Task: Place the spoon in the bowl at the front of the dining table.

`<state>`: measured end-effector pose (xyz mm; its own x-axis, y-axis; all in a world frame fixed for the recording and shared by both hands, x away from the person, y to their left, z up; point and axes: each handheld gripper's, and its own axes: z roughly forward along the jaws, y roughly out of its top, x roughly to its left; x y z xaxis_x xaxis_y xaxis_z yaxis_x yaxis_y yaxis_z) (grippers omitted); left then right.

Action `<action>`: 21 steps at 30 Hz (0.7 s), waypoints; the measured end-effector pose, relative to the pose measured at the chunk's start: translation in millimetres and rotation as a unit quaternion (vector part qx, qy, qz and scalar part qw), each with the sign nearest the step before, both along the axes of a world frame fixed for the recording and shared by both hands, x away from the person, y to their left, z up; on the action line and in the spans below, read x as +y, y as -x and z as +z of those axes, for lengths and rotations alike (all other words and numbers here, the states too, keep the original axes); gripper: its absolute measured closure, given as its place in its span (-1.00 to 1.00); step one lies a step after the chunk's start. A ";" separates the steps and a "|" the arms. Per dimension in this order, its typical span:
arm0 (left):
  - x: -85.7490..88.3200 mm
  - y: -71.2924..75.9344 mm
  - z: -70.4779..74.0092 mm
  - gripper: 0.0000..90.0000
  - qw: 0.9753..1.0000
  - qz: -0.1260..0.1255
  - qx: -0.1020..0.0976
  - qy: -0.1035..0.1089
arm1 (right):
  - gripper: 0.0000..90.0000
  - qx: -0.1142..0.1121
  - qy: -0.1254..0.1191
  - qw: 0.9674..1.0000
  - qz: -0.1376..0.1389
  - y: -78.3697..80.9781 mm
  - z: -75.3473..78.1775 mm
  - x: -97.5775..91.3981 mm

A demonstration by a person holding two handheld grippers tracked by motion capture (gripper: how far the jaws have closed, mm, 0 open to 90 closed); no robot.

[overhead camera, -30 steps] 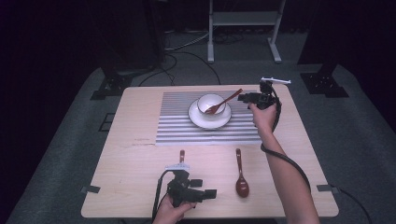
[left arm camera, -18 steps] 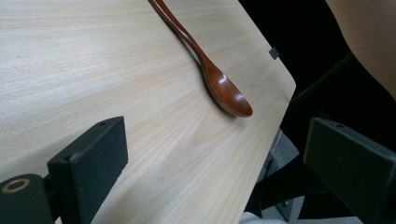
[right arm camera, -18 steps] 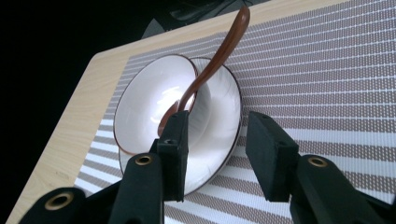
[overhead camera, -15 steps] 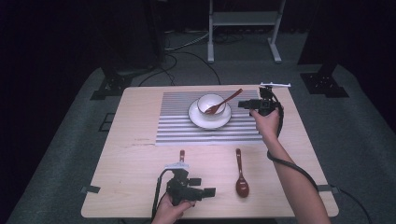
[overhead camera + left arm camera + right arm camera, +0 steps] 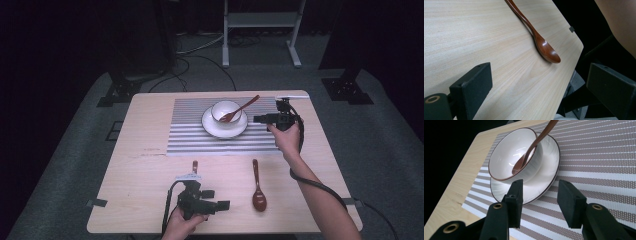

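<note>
A white bowl stands on a white saucer on the striped placemat. A brown spoon leans in the bowl, handle up to the right. My right gripper hovers just right of the saucer, pointing left. Its jaws have just been opening and hold nothing. In the right gripper view, the right gripper frames the saucer rim below the bowl and spoon. My left gripper lies open near the front edge, aimed at a second brown spoon; the left gripper sees that spoon ahead.
The wooden table has a short brown handle poking out just behind the left gripper; what it belongs to is hidden. The table's right front corner is close to the second spoon. Stands and cables sit on the dark floor behind.
The right gripper has come back from the spoon handle's tip toward the near side, beside the saucer, with its jaws wider. The left gripper stayed put.
</note>
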<state>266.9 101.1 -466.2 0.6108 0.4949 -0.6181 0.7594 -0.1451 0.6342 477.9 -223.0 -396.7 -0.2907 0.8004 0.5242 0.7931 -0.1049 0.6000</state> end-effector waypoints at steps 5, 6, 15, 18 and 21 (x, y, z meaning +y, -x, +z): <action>0.5 -0.6 -0.5 -0.88 1.000 0.000 -0.002 -0.001 | 0.20 0.001 -0.001 1.000 0.009 6.6 0.6 -3.1; 0.6 -0.6 -0.6 -0.88 1.000 0.000 -0.001 -0.001 | 0.20 0.000 0.000 1.000 0.010 7.8 0.6 -3.5; 0.8 -0.8 -0.3 -0.88 1.000 0.001 -0.002 -0.001 | 0.13 0.002 0.017 0.999 0.030 18.9 -2.2 -2.2; 1.0 -0.6 0.0 -0.88 1.000 0.003 -0.001 0.000 | 0.12 0.003 0.017 0.999 0.038 22.8 -5.0 -0.9; 0.9 -0.7 -0.2 -0.88 1.000 0.001 -0.002 -0.001 | 0.11 0.005 0.016 0.999 0.046 26.8 -8.2 0.7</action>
<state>267.7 102.0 -466.5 0.6121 0.4979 -0.6143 0.7570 -0.1443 0.6373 451.0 -222.2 -404.9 -0.3578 0.7874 0.5019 0.8049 -0.0124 0.5932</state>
